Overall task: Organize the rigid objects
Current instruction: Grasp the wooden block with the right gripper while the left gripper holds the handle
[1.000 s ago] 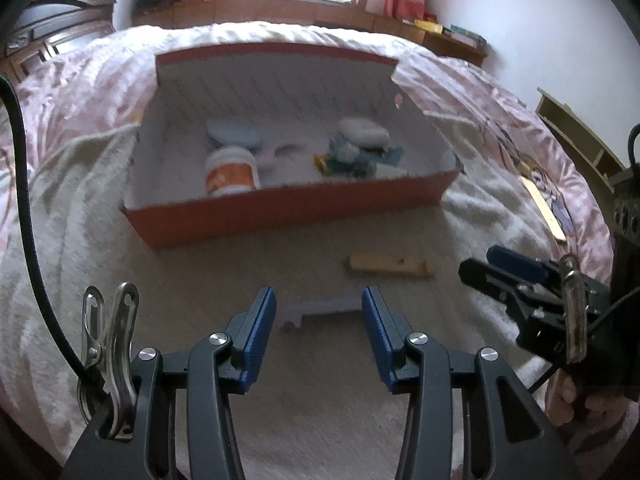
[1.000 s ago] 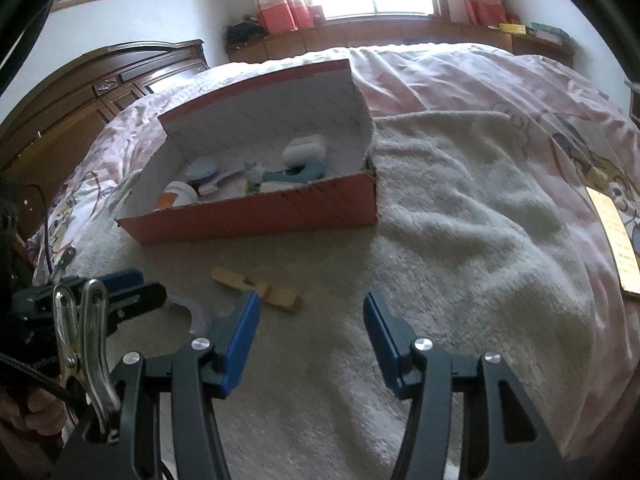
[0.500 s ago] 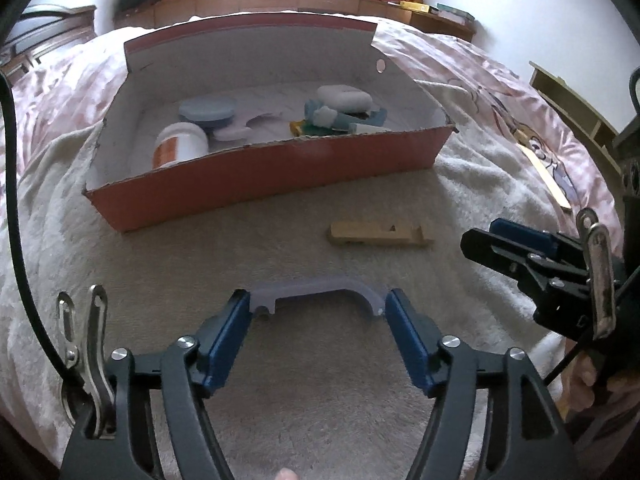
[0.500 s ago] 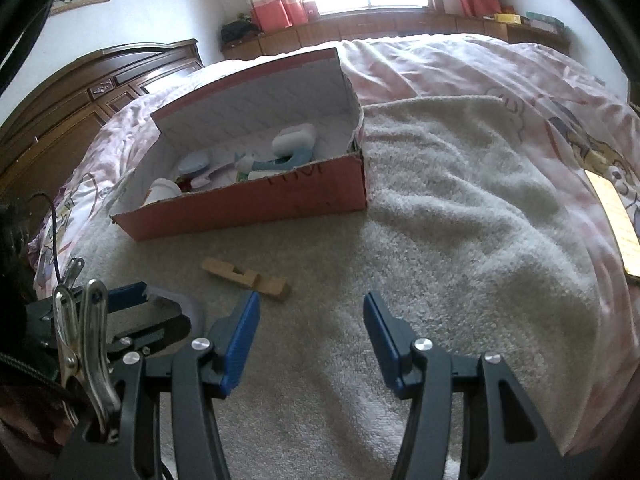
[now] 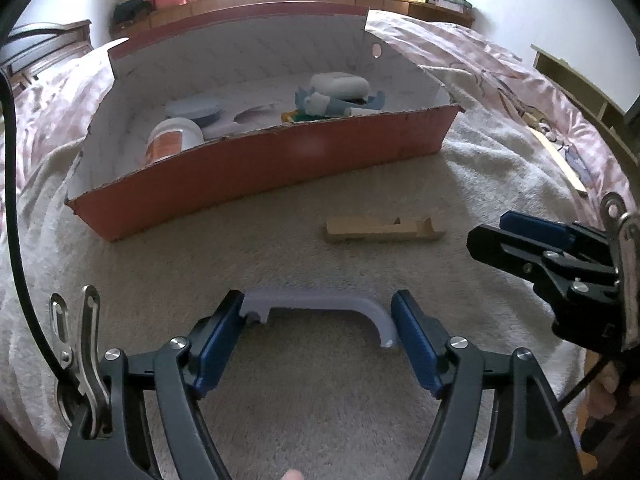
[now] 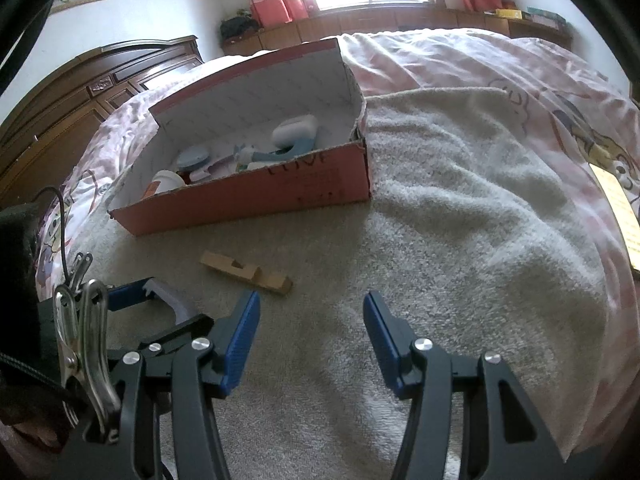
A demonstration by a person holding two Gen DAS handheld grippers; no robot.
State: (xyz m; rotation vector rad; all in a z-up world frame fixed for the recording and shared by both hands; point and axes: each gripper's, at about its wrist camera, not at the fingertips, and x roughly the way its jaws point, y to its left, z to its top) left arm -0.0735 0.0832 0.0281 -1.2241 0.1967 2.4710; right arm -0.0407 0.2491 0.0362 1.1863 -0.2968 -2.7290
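Note:
A lavender plastic handle lies on the beige towel, spanning the gap between the fingers of my left gripper; the jaws are open around its two ends. It also shows in the right wrist view. A notched wooden block lies further on, also seen in the right wrist view. The red cardboard box holds a white bottle, a blue lid, a white case and other items. My right gripper is open and empty, hovering above the towel to the right of the block.
The beige towel covers a bed with a pink patterned quilt. A dark wooden headboard stands at the left. A yellow flat strip lies on the quilt at the right.
My left gripper has moved forward and down, and its fingers now bracket the lavender handle. The box looms closer. The right gripper has shifted only slightly.

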